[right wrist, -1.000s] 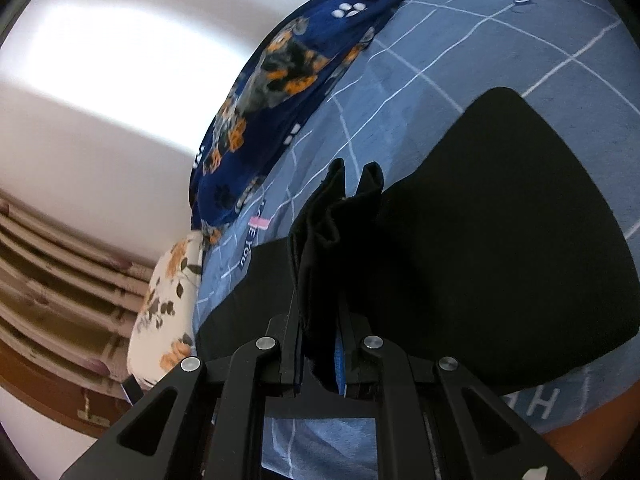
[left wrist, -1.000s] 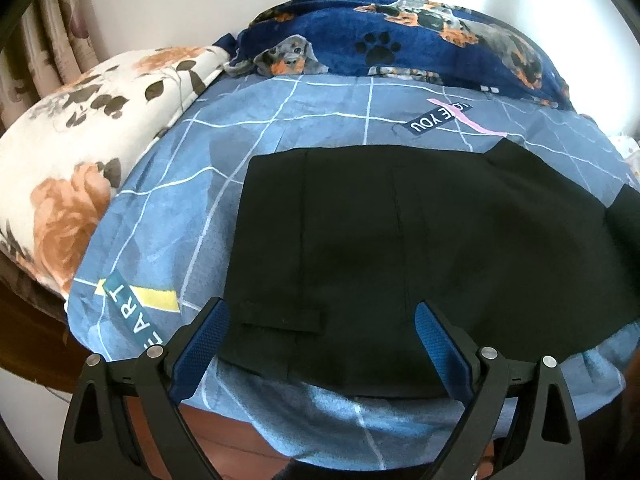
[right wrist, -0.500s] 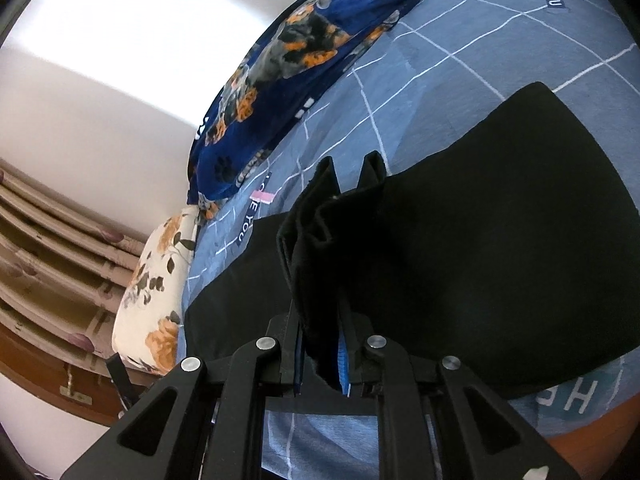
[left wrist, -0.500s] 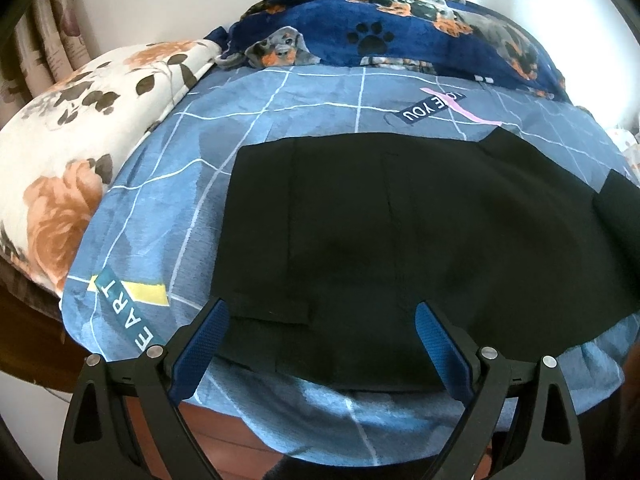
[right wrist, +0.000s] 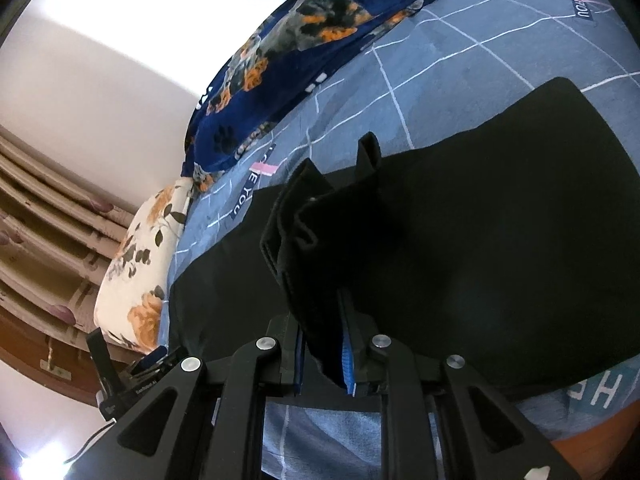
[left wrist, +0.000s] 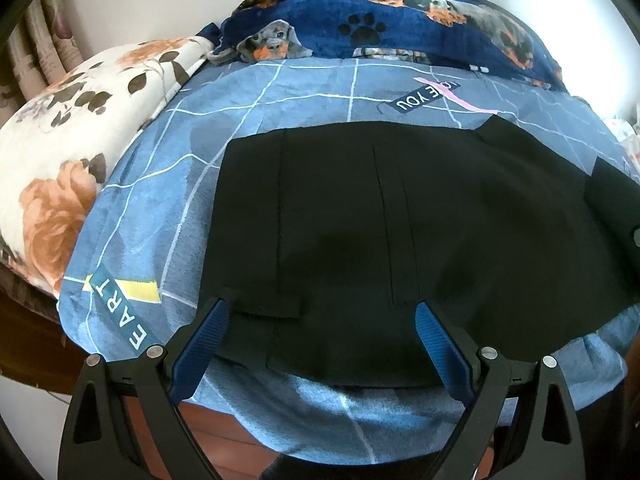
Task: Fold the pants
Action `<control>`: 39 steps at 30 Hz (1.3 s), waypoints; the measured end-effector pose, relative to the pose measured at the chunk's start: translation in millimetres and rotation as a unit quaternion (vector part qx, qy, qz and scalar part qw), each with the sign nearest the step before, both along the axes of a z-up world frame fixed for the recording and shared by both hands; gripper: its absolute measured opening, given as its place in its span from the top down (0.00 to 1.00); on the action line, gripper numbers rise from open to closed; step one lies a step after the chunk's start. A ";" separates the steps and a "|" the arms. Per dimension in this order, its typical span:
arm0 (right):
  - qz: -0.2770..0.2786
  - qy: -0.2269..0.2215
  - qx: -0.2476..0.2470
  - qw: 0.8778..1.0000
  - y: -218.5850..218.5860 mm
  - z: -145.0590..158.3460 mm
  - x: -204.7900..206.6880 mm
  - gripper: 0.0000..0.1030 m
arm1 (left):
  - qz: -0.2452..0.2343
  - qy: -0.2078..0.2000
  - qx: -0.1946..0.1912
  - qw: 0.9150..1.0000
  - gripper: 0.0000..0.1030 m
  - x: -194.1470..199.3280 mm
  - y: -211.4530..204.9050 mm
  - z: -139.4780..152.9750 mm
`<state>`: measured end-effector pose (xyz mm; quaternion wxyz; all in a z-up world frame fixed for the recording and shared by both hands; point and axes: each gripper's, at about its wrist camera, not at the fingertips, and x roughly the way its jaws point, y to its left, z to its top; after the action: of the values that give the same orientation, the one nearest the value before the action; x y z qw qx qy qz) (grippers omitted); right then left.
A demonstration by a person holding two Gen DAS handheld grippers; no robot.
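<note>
Black pants (left wrist: 400, 232) lie spread flat on a bed (left wrist: 168, 200) covered by a blue sheet with a white grid and printed word patches. Their waistband end sits toward the near left edge of the mattress, and the rest of the cloth runs off to the right.

In the left wrist view, the left gripper (left wrist: 322, 336) hangs just above the near edge of the pants with its fingers (left wrist: 200, 344) spread wide. The blue pads stand on either side of the waistband area, and nothing is pinched between them.

In the right wrist view, the right gripper (right wrist: 322, 356) has a bunched, upstanding fold of the black cloth between its fingers (right wrist: 348, 354). The jaws are easing open: a narrow gap shows beside the left pad, while the cloth lies against the right pad. The lifted fold rises above the rest of the pants, which lie flat on the sheet behind it and to the right.

At the far side of the bed lies a dark blue blanket (left wrist: 420, 24) with dog and paw prints. A cream floral pillow (left wrist: 68, 152) rests at the left, and curtains (right wrist: 44, 216) hang beyond it.
</note>
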<state>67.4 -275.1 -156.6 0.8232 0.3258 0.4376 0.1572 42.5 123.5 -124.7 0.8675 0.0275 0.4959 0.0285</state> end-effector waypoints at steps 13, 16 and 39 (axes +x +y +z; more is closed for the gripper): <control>0.016 0.010 -0.003 1.000 15.8 -6.9 1.4 0.78 | -0.008 0.007 0.005 1.000 0.08 0.2 -3.3 -4.3; 0.021 0.011 -0.006 1.000 20.8 -9.0 1.3 0.78 | -0.009 0.009 0.006 1.000 0.08 0.4 -3.9 -5.8; 0.087 0.023 0.130 0.987 34.9 -19.9 6.0 0.45 | -0.010 0.011 0.007 1.000 0.08 0.3 -5.0 -6.8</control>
<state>73.4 -240.2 -176.5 0.7468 0.3942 0.4587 0.2766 42.8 118.5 -131.5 0.8621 0.0391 0.5047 0.0235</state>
